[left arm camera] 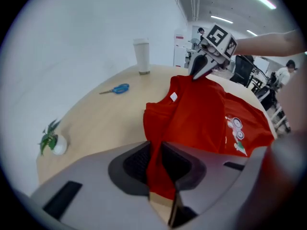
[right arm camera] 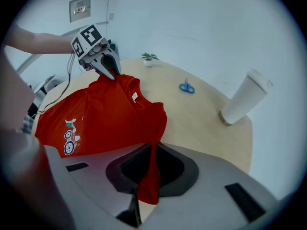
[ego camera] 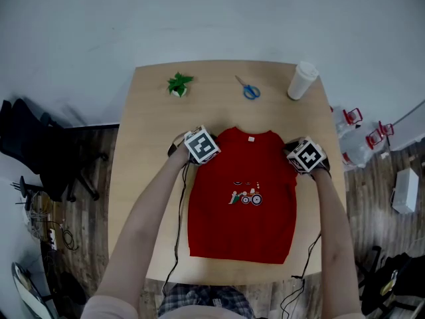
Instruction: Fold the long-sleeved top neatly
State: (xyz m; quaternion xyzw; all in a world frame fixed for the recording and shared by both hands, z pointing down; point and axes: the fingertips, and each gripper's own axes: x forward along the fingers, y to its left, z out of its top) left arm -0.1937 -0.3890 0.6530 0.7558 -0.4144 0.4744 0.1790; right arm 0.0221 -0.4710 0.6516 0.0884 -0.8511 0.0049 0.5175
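The left gripper (left arm camera: 157, 163) and right gripper (right arm camera: 152, 169) are each clenching a shoulder of the red top (ego camera: 246, 211), which is lying print-up on the table (ego camera: 153, 111), its sleeves apparently tucked under. Such thin pinches risk slipping out, and uneven pulling risks skewing the fold.

One worktop (ego camera: 133, 178) is counted, and on it one red long-sleeved top (ego camera: 242, 224). One pair of blue scissors (ego camera: 249, 90), one small potted plant (ego camera: 178, 84) and one white cup (ego camera: 302, 80) are tallied, making three small items. Two grippers are counted: the left gripper (left arm camera: 156, 164) and the right gripper (right arm camera: 151, 169).
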